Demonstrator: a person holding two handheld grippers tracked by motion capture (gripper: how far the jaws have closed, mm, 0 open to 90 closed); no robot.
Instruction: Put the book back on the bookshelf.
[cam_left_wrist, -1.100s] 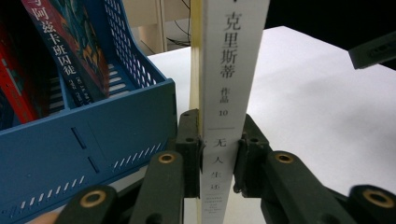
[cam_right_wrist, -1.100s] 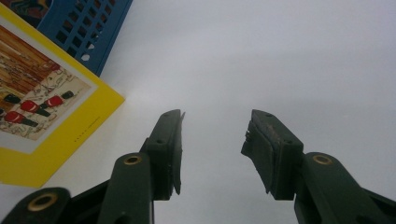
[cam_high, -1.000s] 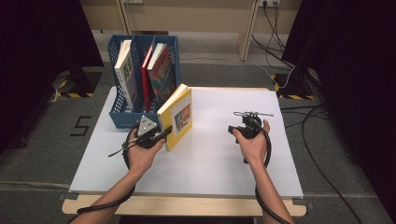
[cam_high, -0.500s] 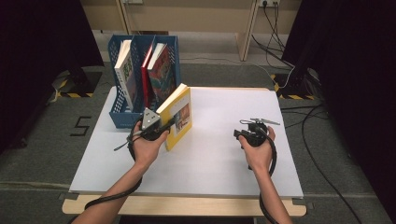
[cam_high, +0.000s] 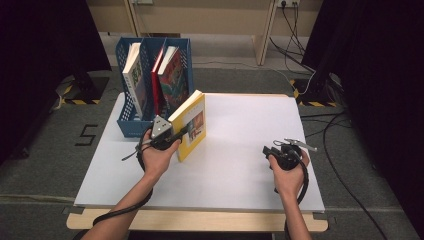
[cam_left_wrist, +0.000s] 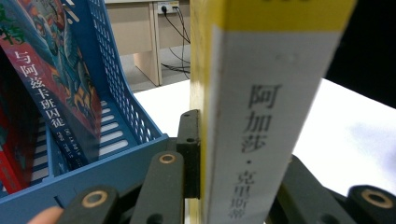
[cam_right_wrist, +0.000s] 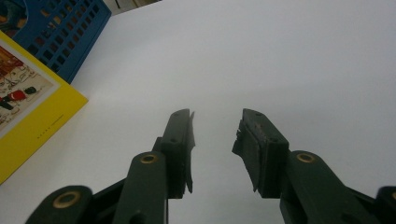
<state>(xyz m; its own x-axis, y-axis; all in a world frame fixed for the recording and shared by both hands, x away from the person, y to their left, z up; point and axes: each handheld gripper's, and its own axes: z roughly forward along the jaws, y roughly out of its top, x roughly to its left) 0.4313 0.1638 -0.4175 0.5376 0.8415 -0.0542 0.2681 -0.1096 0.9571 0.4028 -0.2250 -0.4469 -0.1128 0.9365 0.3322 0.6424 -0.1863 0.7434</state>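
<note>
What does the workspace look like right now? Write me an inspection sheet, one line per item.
Surface: white table, mostly bare.
Job's things: yellow book stands tilted beside the blue file rack, which holds three books.
Clutter: nothing seen.
Grippers: left gripper shut on the yellow book's spine, its jaws having just been closing; right gripper open over bare table, nothing between its jaws, which have just narrowed.
Cables: a black cable trails from each gripper; more cables on the floor behind.
Surroundings: dark curtains on both sides, wooden desk legs behind, grey floor.
</note>
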